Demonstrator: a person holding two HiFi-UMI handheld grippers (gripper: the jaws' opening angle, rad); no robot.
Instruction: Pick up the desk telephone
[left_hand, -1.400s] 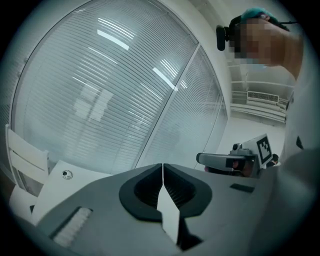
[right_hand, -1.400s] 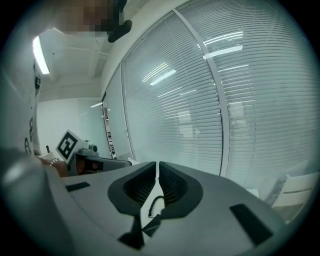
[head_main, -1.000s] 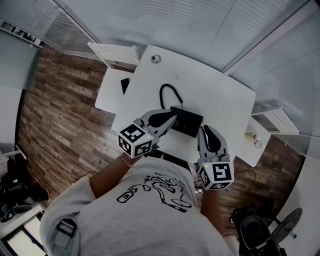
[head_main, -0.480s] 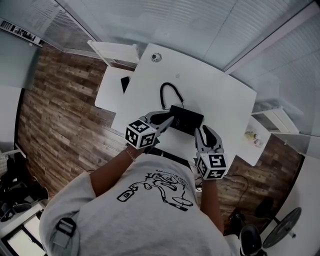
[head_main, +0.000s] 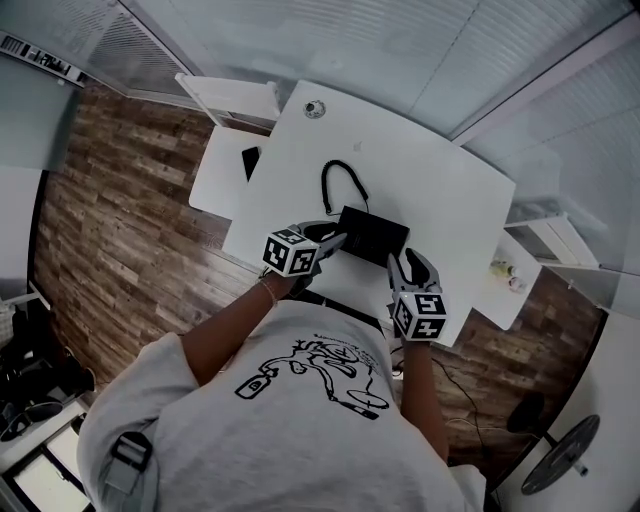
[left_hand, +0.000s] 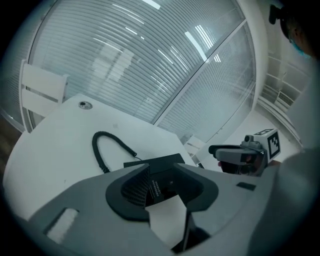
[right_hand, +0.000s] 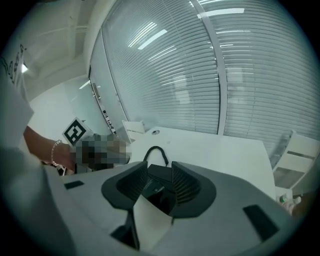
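A black desk telephone (head_main: 372, 236) lies near the front edge of the white desk (head_main: 440, 190), with its coiled cord (head_main: 335, 185) looping away behind it. My left gripper (head_main: 338, 240) is at the phone's left end and my right gripper (head_main: 395, 262) at its front right corner. Both sets of jaws are opening. In the left gripper view the phone (left_hand: 156, 162) shows in the gap of the left gripper (left_hand: 162, 182), with no pad pressing on it. The right gripper (right_hand: 159, 186) frames the phone (right_hand: 160, 174) the same way.
A lower white side table (head_main: 215, 180) with a dark flat object (head_main: 250, 163) adjoins the desk's left. A cable grommet (head_main: 314, 108) sits at the desk's far corner. Small items (head_main: 505, 275) lie on a shelf at the right. Blinded glass walls enclose the back.
Both grippers have sunk from above down to the phone on the desk. Their jaws, shut before, now stand apart.
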